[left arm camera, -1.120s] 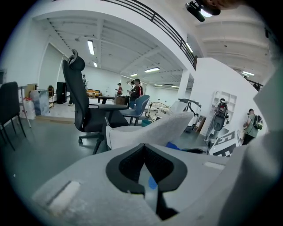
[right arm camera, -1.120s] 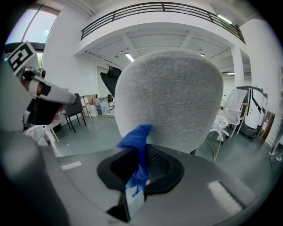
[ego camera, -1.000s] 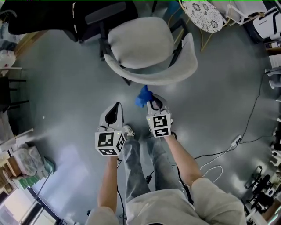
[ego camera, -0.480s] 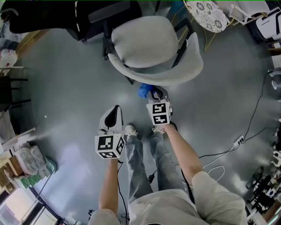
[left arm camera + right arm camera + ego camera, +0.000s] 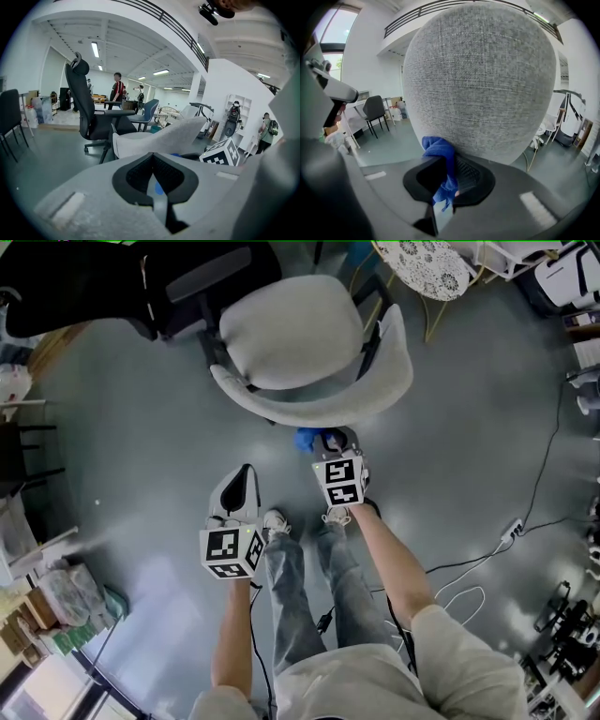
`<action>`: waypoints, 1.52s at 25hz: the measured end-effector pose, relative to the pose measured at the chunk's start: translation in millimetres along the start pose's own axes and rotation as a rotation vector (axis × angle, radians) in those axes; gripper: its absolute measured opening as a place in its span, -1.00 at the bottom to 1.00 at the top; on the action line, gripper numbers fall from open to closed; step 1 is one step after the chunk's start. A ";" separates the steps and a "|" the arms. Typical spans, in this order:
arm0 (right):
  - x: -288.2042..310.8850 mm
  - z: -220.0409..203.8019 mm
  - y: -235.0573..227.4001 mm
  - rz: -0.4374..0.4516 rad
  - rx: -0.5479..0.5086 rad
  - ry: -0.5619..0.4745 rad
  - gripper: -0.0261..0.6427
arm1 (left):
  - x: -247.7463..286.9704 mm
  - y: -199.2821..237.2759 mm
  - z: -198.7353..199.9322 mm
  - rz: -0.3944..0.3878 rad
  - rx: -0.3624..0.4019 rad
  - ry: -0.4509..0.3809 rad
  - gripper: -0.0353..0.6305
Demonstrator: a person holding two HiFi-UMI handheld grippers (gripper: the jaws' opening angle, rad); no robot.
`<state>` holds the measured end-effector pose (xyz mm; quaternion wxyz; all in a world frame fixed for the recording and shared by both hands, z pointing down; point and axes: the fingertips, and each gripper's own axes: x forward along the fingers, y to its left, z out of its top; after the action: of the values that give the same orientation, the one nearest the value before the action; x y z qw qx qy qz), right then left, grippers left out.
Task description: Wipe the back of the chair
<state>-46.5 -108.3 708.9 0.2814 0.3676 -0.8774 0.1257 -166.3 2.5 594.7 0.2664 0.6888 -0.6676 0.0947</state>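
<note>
A grey fabric chair (image 5: 309, 352) stands in front of me, its curved back (image 5: 328, 409) toward me. In the right gripper view that chair back (image 5: 480, 79) fills most of the picture. My right gripper (image 5: 328, 441) is shut on a blue cloth (image 5: 307, 439), and the blue cloth (image 5: 440, 152) presses against the lower part of the back. My left gripper (image 5: 246, 474) hangs lower left, apart from the chair, jaws shut with nothing between them. In the left gripper view the grey chair (image 5: 161, 138) lies ahead and the right gripper's marker cube (image 5: 224, 153) shows at the right.
A black office chair (image 5: 141, 277) stands just left of the grey one. A round patterned table (image 5: 422, 266) is at the back right. White cables (image 5: 478, 577) trail on the grey floor at the right. Bags and boxes (image 5: 56, 601) sit at the lower left.
My right gripper has moved forward with the blue cloth, from short of the chair to against its back. The left gripper has hardly shifted.
</note>
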 end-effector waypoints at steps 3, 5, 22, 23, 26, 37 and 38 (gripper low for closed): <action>-5.5 -1.5 -15.2 -0.013 -0.002 0.001 -0.80 | 7.8 -9.5 3.5 -0.013 0.008 0.000 -0.88; -9.2 -2.3 -26.3 -0.019 -0.008 0.004 -0.80 | 13.3 -17.0 5.6 -0.021 0.012 0.001 -0.88; -18.8 -4.4 -156.4 -0.103 -0.019 -0.006 -0.80 | 57.7 -77.6 13.4 -0.064 0.052 0.030 -0.88; -17.8 -3.4 -162.8 -0.107 -0.027 -0.005 -0.80 | 57.9 -78.5 12.9 -0.063 0.054 0.032 -0.88; -14.5 -4.8 -183.8 -0.125 -0.019 0.003 -0.80 | 57.9 -78.9 12.8 -0.057 0.057 0.038 -0.88; 2.2 5.2 -240.2 -0.182 -0.031 0.030 -0.81 | 66.0 -80.7 11.2 -0.050 0.048 0.044 -0.88; 1.6 4.0 -240.9 -0.183 -0.030 0.033 -0.81 | 67.2 -82.0 11.5 -0.054 0.049 0.044 -0.88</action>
<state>123.4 -279.2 709.9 0.3116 0.4398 -0.8372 0.0921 -83.3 -64.3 598.0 0.2665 0.7105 -0.6403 0.1188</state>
